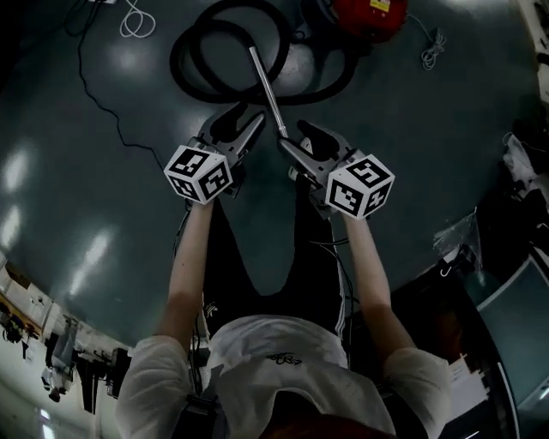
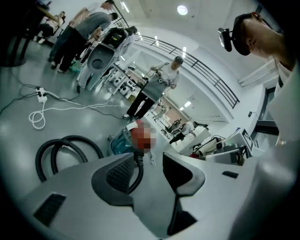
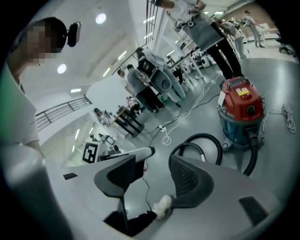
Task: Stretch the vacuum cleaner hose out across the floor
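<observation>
Both grippers are empty and wide: the left gripper (image 1: pixel 243 120) and the right gripper (image 1: pixel 296 137) each show jaws standing apart in their own views, with only floor and distant things seen through the gap. The hose (image 1: pixel 180 60) lies just ahead of them on the floor (image 1: pixel 103 171), wound in overlapping black loops and not yet pulled out at all. A metal tube (image 1: pixel 268 90) runs from the middle of the coil back toward the person, and its near end sits between the two gripper tips, close to both but touched by neither as far as I can tell. Beyond the coil stands the red vacuum cleaner (image 1: pixel 369 15), with the hose curving round to it, and off to the left a white cord (image 1: pixel 133 21) lies bunched, well apart from the hose. This looks like the reach-in before the first grasp. Next, I think, one gripper should close on the tube or the hose beside it, then draw it away from the vacuum cleaner so the loops open, without dragging the machine along.
</observation>
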The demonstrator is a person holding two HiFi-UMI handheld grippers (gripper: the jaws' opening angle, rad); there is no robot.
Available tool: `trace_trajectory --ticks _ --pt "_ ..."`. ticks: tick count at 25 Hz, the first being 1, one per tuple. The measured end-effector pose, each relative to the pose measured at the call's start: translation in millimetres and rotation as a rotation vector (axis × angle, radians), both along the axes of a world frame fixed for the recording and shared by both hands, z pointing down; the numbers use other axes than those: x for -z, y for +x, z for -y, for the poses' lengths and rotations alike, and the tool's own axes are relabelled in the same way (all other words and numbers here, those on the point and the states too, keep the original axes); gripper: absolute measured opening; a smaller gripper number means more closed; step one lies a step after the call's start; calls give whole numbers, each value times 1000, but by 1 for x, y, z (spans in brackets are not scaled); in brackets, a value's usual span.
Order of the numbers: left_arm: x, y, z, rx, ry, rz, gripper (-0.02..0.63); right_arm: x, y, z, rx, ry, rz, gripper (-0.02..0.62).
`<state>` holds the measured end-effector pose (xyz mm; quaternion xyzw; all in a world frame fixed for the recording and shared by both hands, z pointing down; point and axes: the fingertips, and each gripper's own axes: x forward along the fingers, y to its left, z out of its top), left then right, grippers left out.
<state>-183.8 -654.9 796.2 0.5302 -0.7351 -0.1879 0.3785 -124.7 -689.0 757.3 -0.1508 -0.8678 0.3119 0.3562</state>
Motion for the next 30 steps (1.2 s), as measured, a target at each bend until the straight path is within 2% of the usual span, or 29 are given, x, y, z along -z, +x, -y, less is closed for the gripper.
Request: trace_trajectory --ticks 4,6,9,11,15,21,25,28,30 --pt "-167 22 19 12 -193 -18 182 -145 10 17 145 104 -134 232" --pt "-240 36 23 39 -275 -64 181 -222 18 24 167 87 -227 232" --pt "-326 64 13 63 -329 -170 181 -333 42 19 169 26 -404 232" --pt "-365 79 1 68 -343 -212 181 -394 63 12 205 39 -512 232" --pt "-412 99 -17 65 -375 -244 181 -472 100 9 297 118 -660 232" --pt "-445 79 -20 40 -381 -190 181 -539 105 17 281 176 -764 232" --pt "-456 85 -29 42 -378 -209 181 -553 120 14 258 164 -834 232" --pt "-464 82 -42 19 -396 -186 181 -560 108 7 212 141 -836 232" --pt "-470 88 -48 -4 -404 -191 181 -566 101 4 217 158 -829 232"
